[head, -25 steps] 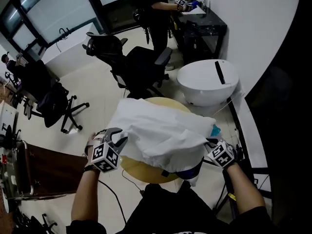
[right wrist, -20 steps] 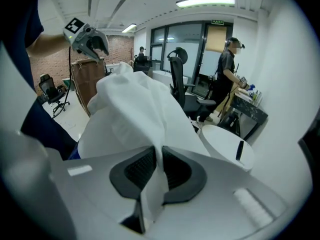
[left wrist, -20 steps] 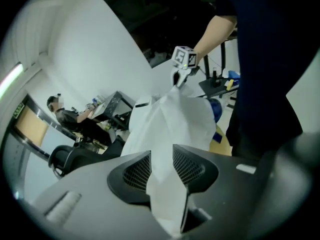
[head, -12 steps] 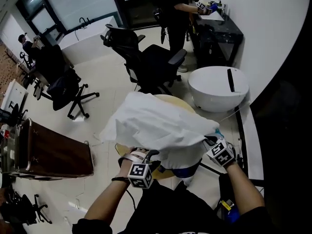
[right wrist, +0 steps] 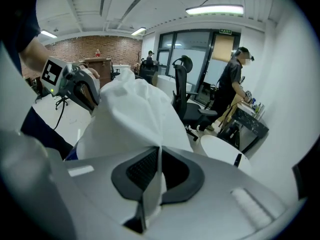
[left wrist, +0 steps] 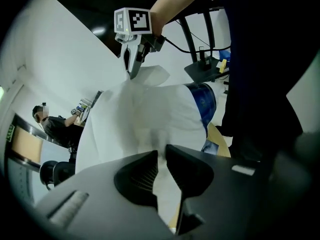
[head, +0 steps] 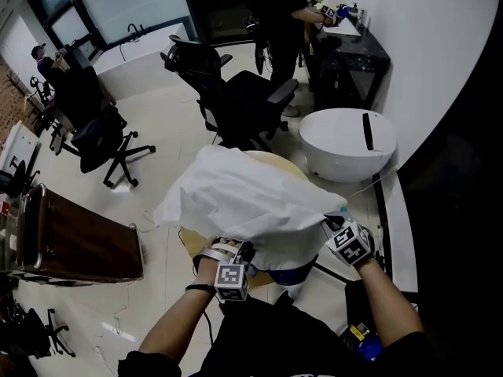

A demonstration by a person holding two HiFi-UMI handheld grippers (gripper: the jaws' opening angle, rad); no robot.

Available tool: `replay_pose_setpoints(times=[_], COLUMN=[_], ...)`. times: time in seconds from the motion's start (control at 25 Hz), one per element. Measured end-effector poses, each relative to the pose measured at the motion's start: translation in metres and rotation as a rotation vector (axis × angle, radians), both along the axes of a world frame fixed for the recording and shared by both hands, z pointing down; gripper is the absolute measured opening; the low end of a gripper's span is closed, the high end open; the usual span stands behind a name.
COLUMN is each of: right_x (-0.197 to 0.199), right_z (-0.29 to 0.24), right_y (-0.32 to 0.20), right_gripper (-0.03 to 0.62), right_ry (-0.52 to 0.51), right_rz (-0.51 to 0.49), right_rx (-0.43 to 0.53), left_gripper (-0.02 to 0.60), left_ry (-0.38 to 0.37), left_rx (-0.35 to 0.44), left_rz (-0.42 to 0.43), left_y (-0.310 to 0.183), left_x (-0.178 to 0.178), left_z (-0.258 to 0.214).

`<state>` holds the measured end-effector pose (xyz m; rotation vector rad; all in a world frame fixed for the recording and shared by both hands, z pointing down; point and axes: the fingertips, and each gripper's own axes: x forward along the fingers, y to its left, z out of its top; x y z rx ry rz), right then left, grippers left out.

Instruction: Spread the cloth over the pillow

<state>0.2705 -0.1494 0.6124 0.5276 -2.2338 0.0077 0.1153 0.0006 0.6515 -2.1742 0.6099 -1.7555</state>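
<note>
The cloth (head: 251,203) is lying in a loose white mound over the pillow (head: 287,275) on the round table (head: 277,160), covering most of the tabletop from its far edge to its near edge. It is hanging past the table's left edge in a slack flap, and it is wrinkling and bunching rather than lying flat. A blue strip of the pillow is showing below the cloth's hem at the near edge, and the left gripper view is also showing that blue end (left wrist: 204,100) uncovered.

The right gripper (head: 330,223) is clamping the cloth's corner at the near right edge of the table, its jaws pressing fully together on a thin fold (right wrist: 159,159). The left gripper (head: 244,251) is working at the near edge, its jaws closing on a bunch of cloth that is filling the narrow gap between them (left wrist: 161,156).

In my judgement the task is well under way but not finishing: the cloth is sitting over the pillow, while the near hem is needing to be pulled down over the blue end and the folds smoothed out.

Beyond the table, black office chairs (head: 244,100) are standing on the pale floor and a person (head: 275,14) is standing at a dark desk (head: 354,45).
</note>
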Motion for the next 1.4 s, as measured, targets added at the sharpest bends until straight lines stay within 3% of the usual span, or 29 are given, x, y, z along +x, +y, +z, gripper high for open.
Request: replay_pose_setpoints(times=[0.04,0.24,0.4,0.56,0.64,0.76,0.84,0.92,1.04,1.08,1.16,1.4], right_x=[0.002,0.009,0.007,-0.006,-0.013,-0.019,-0.021,-0.023,-0.024,-0.024,-0.023,-0.025], right_z=[-0.005,-0.033,-0.06,-0.069,-0.069,-0.069,-0.068,-0.067,-0.067,-0.067,-0.069,-0.094], right_y=[-0.004,-0.035,-0.066,-0.075,-0.075,-0.076,-0.079,-0.083,-0.087,-0.089,-0.093,-0.126], right_gripper=[0.012,0.011,0.011,0.011,0.011,0.011,0.011,0.011,0.011,0.011,0.011,0.011], right_ry=[0.001,0.008,-0.013,-0.01,-0.004,-0.004,0.004,0.009,0.01,0.011,0.013,0.038], right_rz=[0.007,0.029,0.056,0.038,0.024,0.017,0.009,0.008,0.01,0.01,0.011,-0.008], right_rx=[0.011,0.092,0.14,0.146,0.146,0.144,0.151,0.146,0.137,0.138,0.144,0.24], left_gripper=[0.009,0.007,0.005,0.003,0.128,0.221,0.219,0.163,0.071,0.018,0.006,0.005], left_ry=[0.033,0.193,0.259,0.242,0.232,0.154,0.061,-0.007,-0.025,-0.008,0.049,0.412], left_rx=[0.005,-0.011,0.054,0.024,-0.006,-0.025,0.005,0.069,0.12,0.122,0.114,0.056], left_rz=[0.0,-0.036,-0.066,-0.022,0.019,0.085,0.124,0.14,0.145,0.14,0.124,0.13], left_y=[0.002,0.016,0.009,0.006,0.005,0.003,-0.002,-0.012,-0.019,-0.02,-0.018,0.004], left_x=[0.004,0.014,0.01,0.022,0.038,0.053,0.054,0.056,0.06,0.062,0.063,0.089], left_z=[-0.011,-0.067,-0.095,-0.079,-0.061,-0.033,-0.018,-0.02,-0.028,-0.032,-0.04,-0.133])
